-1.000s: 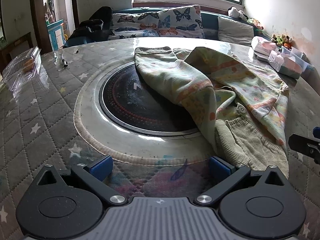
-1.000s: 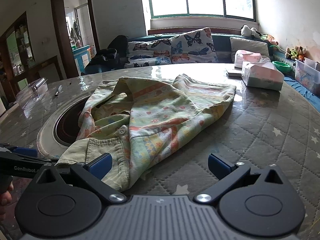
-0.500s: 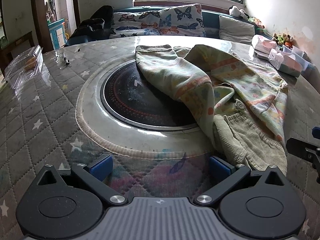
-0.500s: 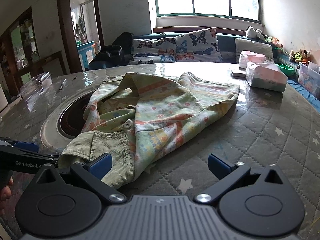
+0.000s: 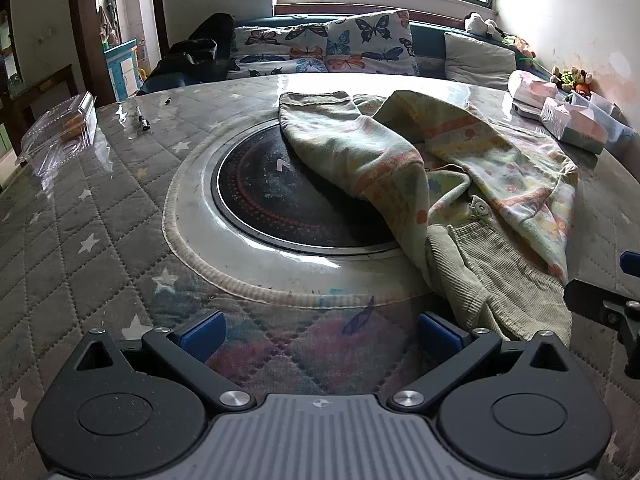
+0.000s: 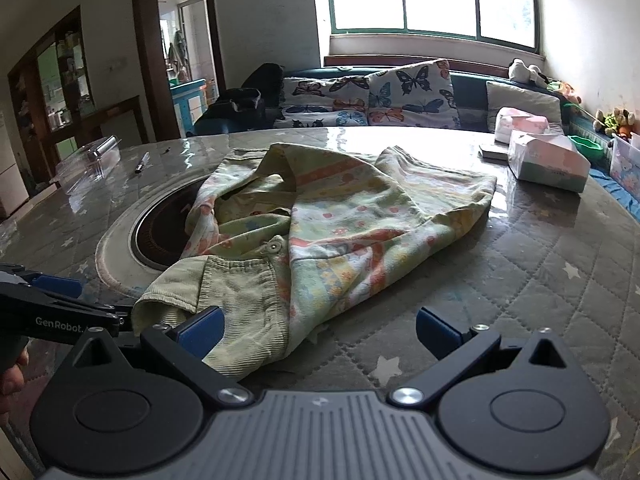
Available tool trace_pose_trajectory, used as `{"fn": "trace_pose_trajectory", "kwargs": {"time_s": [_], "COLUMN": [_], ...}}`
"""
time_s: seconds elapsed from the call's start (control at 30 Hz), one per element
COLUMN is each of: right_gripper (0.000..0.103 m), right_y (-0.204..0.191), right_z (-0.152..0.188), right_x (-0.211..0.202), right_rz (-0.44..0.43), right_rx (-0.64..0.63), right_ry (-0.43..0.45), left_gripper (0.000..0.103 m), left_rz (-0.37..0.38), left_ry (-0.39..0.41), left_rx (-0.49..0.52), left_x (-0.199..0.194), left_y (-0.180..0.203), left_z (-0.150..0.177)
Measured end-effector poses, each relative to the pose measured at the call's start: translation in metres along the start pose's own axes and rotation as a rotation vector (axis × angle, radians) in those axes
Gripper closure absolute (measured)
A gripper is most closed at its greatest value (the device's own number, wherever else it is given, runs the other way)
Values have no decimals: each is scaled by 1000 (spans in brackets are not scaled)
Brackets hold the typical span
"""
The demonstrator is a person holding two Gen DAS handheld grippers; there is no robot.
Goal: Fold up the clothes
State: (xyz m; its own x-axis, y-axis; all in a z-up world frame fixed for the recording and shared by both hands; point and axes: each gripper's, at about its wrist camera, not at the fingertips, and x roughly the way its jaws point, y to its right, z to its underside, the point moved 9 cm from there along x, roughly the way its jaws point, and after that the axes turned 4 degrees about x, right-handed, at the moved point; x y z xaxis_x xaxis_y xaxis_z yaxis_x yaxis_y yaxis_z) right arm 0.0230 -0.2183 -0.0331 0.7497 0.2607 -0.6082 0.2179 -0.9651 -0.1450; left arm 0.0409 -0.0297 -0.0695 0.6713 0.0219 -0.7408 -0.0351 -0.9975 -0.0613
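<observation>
On the round quilted tabletop (image 5: 80,208) a crumpled garment (image 5: 472,184) lies right of centre in the left wrist view, partly covering the dark round hob (image 5: 288,200) set into the middle. Its printed lining faces up, with a green corduroy corner (image 5: 492,292) and a button (image 5: 479,209) nearest the camera. In the right wrist view the garment (image 6: 352,216) fills the centre of the frame, and its corduroy corner (image 6: 236,304) reaches down to the lower left.

The left tongs (image 5: 320,332) are spread wide at the bottom of their own view, over bare quilting just short of the hob's pale rim, holding nothing; the right blue pad sits just beside the corduroy edge. The right tongs (image 6: 318,330) are also spread wide and empty, the left blue pad (image 6: 200,328) at or over the corduroy corner; whether it touches is unclear.

In the right wrist view the left tongs (image 6: 56,300) show at the left edge, with part of a hand (image 6: 12,372) below them. In the left wrist view part of the right tongs (image 5: 608,300) shows at the right edge.

A clear plastic box (image 5: 60,132) and a pen (image 5: 142,118) lie at the upper left, tissue packs (image 6: 548,160) at the upper right.
</observation>
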Motion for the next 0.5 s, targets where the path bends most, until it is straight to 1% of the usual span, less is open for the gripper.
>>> {"fn": "trace_pose_trajectory", "kwargs": {"time_s": [0.23, 0.5], "right_gripper": [0, 1], "right_y": [0, -2], "right_z": [-1, -5], "right_x": [-4, -5], "right_rz": [-15, -22], "right_rx": [-2, -15], "right_ry": [14, 19], "left_gripper": [0, 0], "left_rz": [-16, -16], "left_ry": [-5, -1], "left_rx": [15, 13], "left_x": [-2, -4], "left_y": [4, 5], "left_z": [1, 0]}}
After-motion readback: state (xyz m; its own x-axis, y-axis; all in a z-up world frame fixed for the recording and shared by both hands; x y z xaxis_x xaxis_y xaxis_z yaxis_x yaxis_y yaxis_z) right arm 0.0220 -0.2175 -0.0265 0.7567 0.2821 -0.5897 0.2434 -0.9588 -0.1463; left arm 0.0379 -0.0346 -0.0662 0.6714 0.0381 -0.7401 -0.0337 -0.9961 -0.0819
